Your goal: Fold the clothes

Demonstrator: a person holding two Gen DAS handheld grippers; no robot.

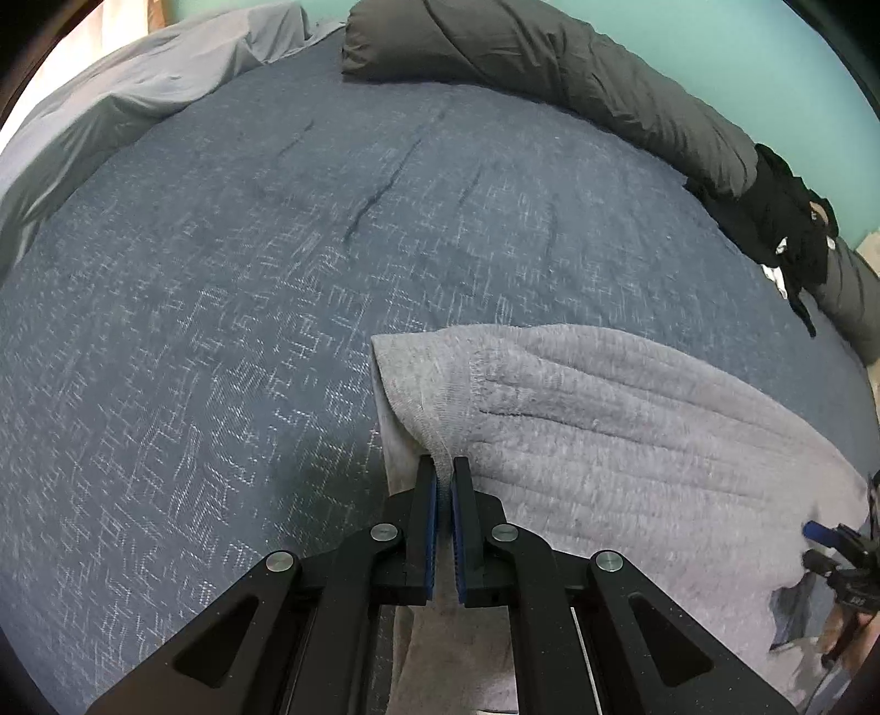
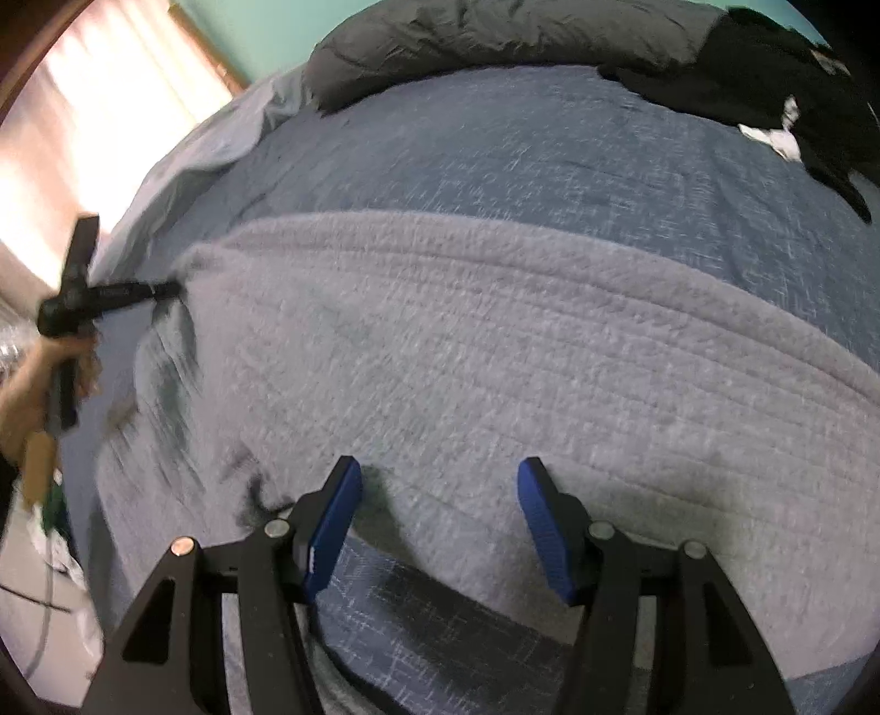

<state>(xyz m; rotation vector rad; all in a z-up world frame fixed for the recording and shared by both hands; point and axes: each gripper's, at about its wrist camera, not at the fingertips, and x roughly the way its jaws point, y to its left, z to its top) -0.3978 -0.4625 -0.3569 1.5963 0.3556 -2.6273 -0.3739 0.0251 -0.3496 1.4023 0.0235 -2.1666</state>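
A grey ribbed knit garment (image 1: 632,429) lies spread on a blue patterned bedspread (image 1: 220,308). My left gripper (image 1: 444,473) is shut on the garment's left edge, which rises in a fold between the blue pads. In the right wrist view the same garment (image 2: 495,352) fills the middle, and my right gripper (image 2: 437,478) hovers open just above its near edge, nothing between the fingers. The left gripper (image 2: 165,289) shows at the garment's far left corner, held by a hand (image 2: 33,385). The right gripper's tip (image 1: 841,555) appears at the right edge of the left wrist view.
A rolled dark grey duvet (image 1: 550,60) lines the far side of the bed, with black clothes (image 1: 781,231) piled on it. A light grey sheet (image 1: 121,104) lies at the far left. A teal wall (image 1: 742,49) stands behind and a bright curtain (image 2: 110,99) hangs at the left.
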